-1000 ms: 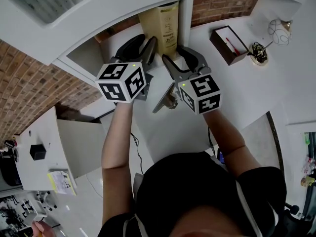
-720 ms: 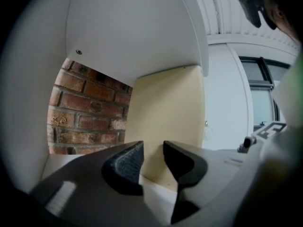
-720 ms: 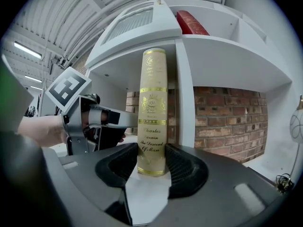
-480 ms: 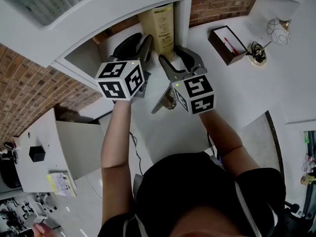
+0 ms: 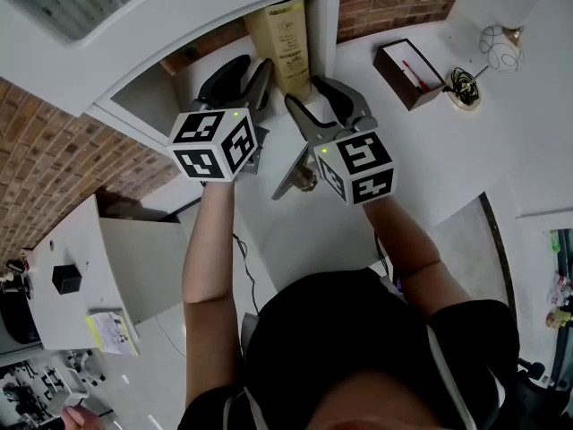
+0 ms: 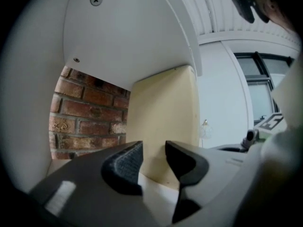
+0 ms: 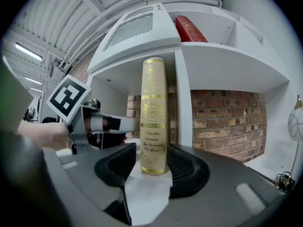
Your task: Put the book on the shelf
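Note:
A cream book with gold lettering [image 5: 285,41] stands upright in a compartment of the white shelf [image 5: 192,7], against the divider [image 5: 324,25]. In the right gripper view its spine [image 7: 154,112] rises between the tips of my right gripper [image 7: 154,167], whose jaws have just been opening and stand a little off it. My left gripper [image 6: 152,161] is level beside the book's cream cover [image 6: 165,117]. Its jaws have also just been opening, and nothing is between them. In the head view the left gripper [image 5: 258,77] is left of the book and the right gripper [image 5: 313,106] below it.
A red book [image 7: 189,30] lies on the shelf above. Brick wall [image 5: 394,3] backs the shelf. To the right on the white top are a brown box with a red pen [image 5: 410,72], a coiled cable [image 5: 466,92] and a wire ball lamp [image 5: 501,47].
Both grippers keep their places at the book. The right jaws stand slightly wider around the spine, and the left jaws are a little further apart.

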`<state>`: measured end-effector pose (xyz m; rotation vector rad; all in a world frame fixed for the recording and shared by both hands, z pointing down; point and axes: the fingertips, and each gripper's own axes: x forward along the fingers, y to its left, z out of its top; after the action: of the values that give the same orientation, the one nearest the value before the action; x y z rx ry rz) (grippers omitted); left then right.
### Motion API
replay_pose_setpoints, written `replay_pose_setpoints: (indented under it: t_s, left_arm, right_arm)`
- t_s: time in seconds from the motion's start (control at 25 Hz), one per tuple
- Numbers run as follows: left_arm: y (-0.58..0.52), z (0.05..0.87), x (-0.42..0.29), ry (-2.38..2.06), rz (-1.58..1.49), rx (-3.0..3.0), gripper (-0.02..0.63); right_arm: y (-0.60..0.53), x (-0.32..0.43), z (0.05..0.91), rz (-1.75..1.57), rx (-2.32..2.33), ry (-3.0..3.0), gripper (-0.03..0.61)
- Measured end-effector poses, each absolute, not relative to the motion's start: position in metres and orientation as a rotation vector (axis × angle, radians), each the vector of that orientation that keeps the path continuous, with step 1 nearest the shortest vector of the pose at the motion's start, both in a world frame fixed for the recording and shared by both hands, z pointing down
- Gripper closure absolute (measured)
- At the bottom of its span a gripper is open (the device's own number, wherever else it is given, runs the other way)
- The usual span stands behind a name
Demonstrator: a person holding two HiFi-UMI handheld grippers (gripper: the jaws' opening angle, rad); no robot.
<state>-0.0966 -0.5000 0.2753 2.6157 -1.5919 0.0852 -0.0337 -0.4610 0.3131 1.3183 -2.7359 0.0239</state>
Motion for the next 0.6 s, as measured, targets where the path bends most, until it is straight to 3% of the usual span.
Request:
replay_pose_setpoints:
  t_s: [0.6]
  left_arm:
    - [-0.44,0.274,-0.092,-1.593,0.044,2.646,0.471]
  right_arm:
    - [-0.422,-0.022,0.31,0.024,1.326,-2.72,0.38]
